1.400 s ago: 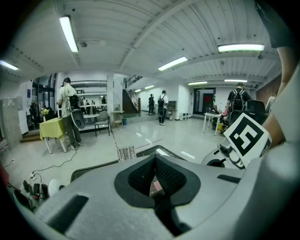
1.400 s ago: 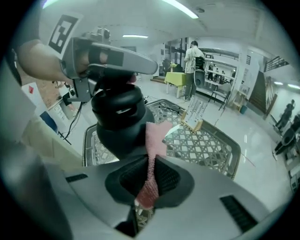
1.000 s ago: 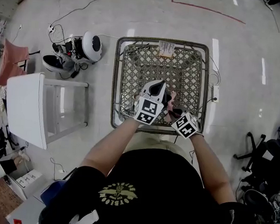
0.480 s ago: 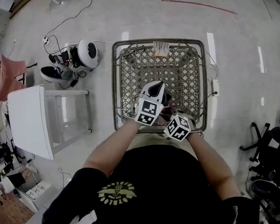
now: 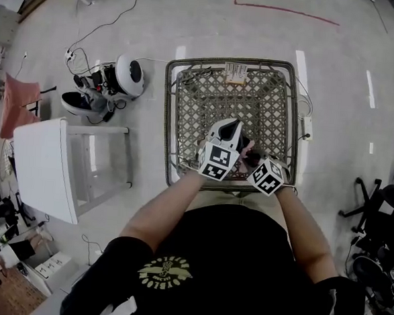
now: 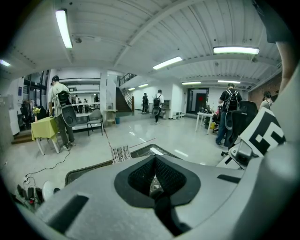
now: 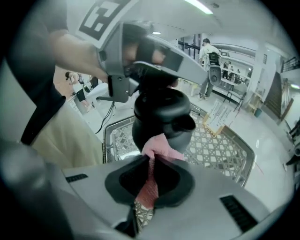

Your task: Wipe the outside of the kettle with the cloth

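A black kettle (image 5: pixel 245 152) hangs over the near edge of a woven wicker table (image 5: pixel 187 106). My left gripper (image 5: pixel 231 127) reaches over its top; in the right gripper view the left gripper (image 7: pixel 161 56) is shut on the handle above the kettle's lid (image 7: pixel 161 110). The left gripper view shows its jaws (image 6: pixel 154 177) shut, with the kettle hidden below them. My right gripper (image 7: pixel 149 166) is shut on a pink cloth (image 7: pixel 157 146), and the cloth's free end lies against the kettle's side below the spout. From the head camera the right gripper (image 5: pixel 255 163) sits just right of the kettle.
A paper tag (image 5: pixel 235 72) lies at the table's far edge. On the floor are a white stand (image 5: pixel 41 166) at left, a round white device with cables (image 5: pixel 129 74), a power strip (image 5: pixel 305 127) and office chairs (image 5: pixel 375 213) at right. People stand in the room beyond.
The right gripper with the cloth slid left across the kettle towards the left gripper, then back out to the right. The left gripper has kept the kettle still.
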{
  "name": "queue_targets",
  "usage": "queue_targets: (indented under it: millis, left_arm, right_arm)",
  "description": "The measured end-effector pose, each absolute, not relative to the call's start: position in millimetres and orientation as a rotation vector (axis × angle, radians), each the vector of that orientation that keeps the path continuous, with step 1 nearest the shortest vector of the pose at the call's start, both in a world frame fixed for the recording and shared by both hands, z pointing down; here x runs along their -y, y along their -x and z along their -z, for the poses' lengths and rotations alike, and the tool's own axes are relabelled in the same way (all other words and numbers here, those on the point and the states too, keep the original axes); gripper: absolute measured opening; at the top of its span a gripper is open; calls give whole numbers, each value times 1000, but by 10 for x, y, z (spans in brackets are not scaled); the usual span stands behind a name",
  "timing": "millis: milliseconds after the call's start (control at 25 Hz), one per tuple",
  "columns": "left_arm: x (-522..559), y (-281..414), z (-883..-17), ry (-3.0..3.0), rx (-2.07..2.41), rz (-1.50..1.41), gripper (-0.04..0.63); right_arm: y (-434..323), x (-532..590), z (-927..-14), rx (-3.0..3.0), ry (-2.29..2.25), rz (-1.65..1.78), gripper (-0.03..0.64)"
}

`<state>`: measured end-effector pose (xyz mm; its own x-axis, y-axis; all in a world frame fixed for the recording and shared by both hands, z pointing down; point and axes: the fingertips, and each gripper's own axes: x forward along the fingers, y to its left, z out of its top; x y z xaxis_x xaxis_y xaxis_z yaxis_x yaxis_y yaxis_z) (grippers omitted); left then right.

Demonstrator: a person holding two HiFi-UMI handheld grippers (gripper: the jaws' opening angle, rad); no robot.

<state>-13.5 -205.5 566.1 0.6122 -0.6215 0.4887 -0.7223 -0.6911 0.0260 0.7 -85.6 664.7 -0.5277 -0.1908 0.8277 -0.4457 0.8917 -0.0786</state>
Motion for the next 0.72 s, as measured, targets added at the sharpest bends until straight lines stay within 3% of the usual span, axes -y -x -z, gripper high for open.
queue_targets:
  millis: [240,720]
  left_arm:
    - [2036,140,-5650,-2606,1099,-667,8]
    - [2040,133,-5651,-2624,1119,-680,8]
  right_arm:
    - [-255,1267,-6668,2095,-486,-233,28]
    - [-64,1818,-6659,2102,-266,147,28]
